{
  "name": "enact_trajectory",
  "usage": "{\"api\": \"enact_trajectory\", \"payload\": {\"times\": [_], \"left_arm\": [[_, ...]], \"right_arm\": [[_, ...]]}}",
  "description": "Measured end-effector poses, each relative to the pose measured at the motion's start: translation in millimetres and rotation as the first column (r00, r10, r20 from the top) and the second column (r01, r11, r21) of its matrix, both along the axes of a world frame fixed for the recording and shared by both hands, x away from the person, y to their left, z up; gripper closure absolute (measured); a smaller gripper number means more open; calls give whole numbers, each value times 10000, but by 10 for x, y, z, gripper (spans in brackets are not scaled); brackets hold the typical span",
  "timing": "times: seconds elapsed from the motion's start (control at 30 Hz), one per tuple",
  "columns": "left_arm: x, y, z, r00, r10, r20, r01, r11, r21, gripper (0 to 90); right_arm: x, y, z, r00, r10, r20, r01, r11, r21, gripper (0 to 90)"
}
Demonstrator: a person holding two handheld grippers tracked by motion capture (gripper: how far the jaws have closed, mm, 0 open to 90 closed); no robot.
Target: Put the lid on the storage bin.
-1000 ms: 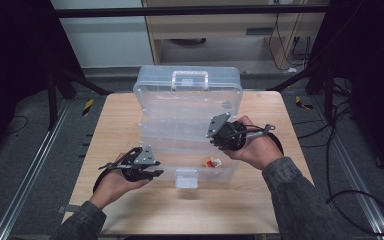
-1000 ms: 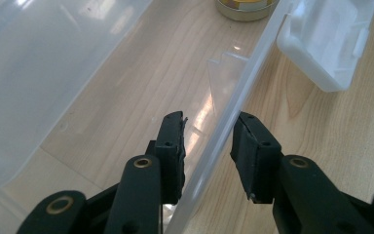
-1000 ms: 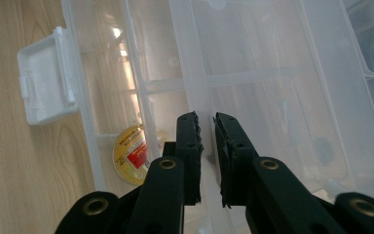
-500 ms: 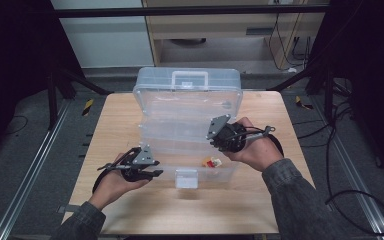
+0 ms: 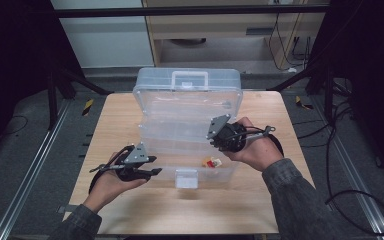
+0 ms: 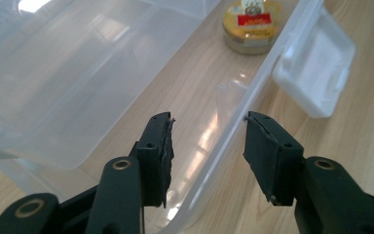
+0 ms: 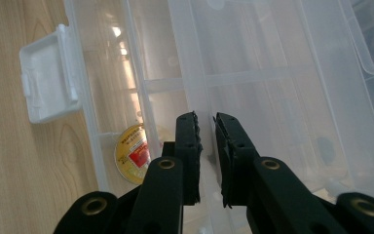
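Note:
A clear plastic organiser box (image 5: 190, 107) stands open on the table, lid raised at the back. A small yellow tin with a red label (image 5: 211, 162) (image 6: 251, 24) (image 7: 131, 153) lies in its front compartment. My left gripper (image 5: 155, 171) (image 6: 207, 117) straddles the box's front wall (image 6: 233, 126). Its jaws have just been opening, and the pads stand clear of the wall. My right gripper (image 5: 215, 140) (image 7: 206, 116) is shut on the thin rim of the clear inner tray (image 7: 272, 87) above the base.
The box's white latch (image 5: 186, 178) (image 6: 314, 73) (image 7: 48, 80) hangs open at the front wall, between the two hands. Bare wooden tabletop (image 5: 115, 115) surrounds the box. Dark stands and cables lie on the floor beside the table.

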State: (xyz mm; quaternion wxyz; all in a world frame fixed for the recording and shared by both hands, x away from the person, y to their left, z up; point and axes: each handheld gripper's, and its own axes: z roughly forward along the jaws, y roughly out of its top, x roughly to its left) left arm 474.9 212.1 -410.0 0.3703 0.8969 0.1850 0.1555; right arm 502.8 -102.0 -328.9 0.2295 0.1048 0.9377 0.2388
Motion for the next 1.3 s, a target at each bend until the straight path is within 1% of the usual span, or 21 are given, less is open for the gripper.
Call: {"api": "enact_trajectory", "payload": {"times": [0.07,0.1,0.13,0.43,0.47,0.5,0.53,0.7,0.83,0.87,0.93,0.97,1.0,1.03,1.07,1.1,1.13,1.2,1.23,1.27,1.3], "left_arm": [[-48,54,70,10000,35,62,-33,9995,-310,518],[-48,54,70,10000,35,62,-33,9995,-310,520],[-85,90,114,9998,104,139,-97,9988,-475,521],[-150,289,253,9979,554,342,-534,9970,-564,541],[-162,337,293,9967,697,425,-670,9958,-618,543],[-162,337,293,9967,697,425,-670,9958,-618,545],[-167,379,327,9951,848,500,-808,9937,-772,546],[-160,448,406,9914,1108,698,-1041,9903,-921,560],[-134,518,517,9852,1461,894,-1333,9817,-1359,583],[-134,518,517,9852,1461,894,-1333,9817,-1359,591],[-116,556,585,9815,1647,975,-1471,9751,-1659,615],[-116,556,585,9815,1647,975,-1471,9751,-1659,626],[-89,577,631,9782,1815,1012,-1612,9701,-1815,636],[-89,577,631,9782,1815,1012,-1612,9701,-1815,657],[-56,589,680,9748,1974,1041,-1732,9632,-2054,674],[-56,589,680,9748,1974,1041,-1732,9632,-2054,689],[-41,593,702,9727,2064,1061,-1802,9597,-2156,689],[-6,601,741,9734,2069,982,-1803,9568,-2279,728],[21,597,763,9729,2124,913,-1848,9517,-2451,752],[33,593,769,9727,2156,862,-1881,9493,-2519,760],[33,593,769,9727,2156,862,-1881,9493,-2519,770]], "right_arm": [[2,0,1,10000,18,5,-18,10000,-10,803],[2,0,1,10000,18,5,-18,10000,-10,803],[-1,2,-1,10000,8,14,-8,10000,-1,804],[-17,1,-13,10000,54,-71,-54,10000,-44,808],[-21,1,-16,10000,47,-71,-48,10000,-42,808],[-21,1,-16,10000,47,-71,-48,10000,-42,808],[-23,1,-20,9999,66,-77,-66,10000,-38,808],[-26,1,-22,9999,70,-72,-70,10000,-47,808],[-27,-1,-23,9999,78,-86,-79,10000,-49,807],[-27,-1,-23,9999,78,-86,-79,10000,-49,807],[-29,2,-25,9999,66,-98,-66,10000,-33,807],[-29,2,-25,9999,66,-98,-66,10000,-33,807],[-28,1,-24,9999,78,-87,-78,10000,-52,806],[-28,1,-24,9999,78,-87,-78,10000,-52,806],[-28,2,-23,9999,69,-95,-70,10000,-44,805],[-28,2,-23,9999,70,-84,-71,10000,-58,805],[-28,2,-23,9999,70,-84,-71,10000,-58,805],[-29,1,-24,9999,68,-85,-68,10000,-53,805],[-31,0,-26,9999,64,-105,-64,10000,-33,805],[-31,0,-27,9999,64,-107,-65,10000,-29,805],[-31,0,-27,9999,64,-107,-65,10000,-29,805]]}}
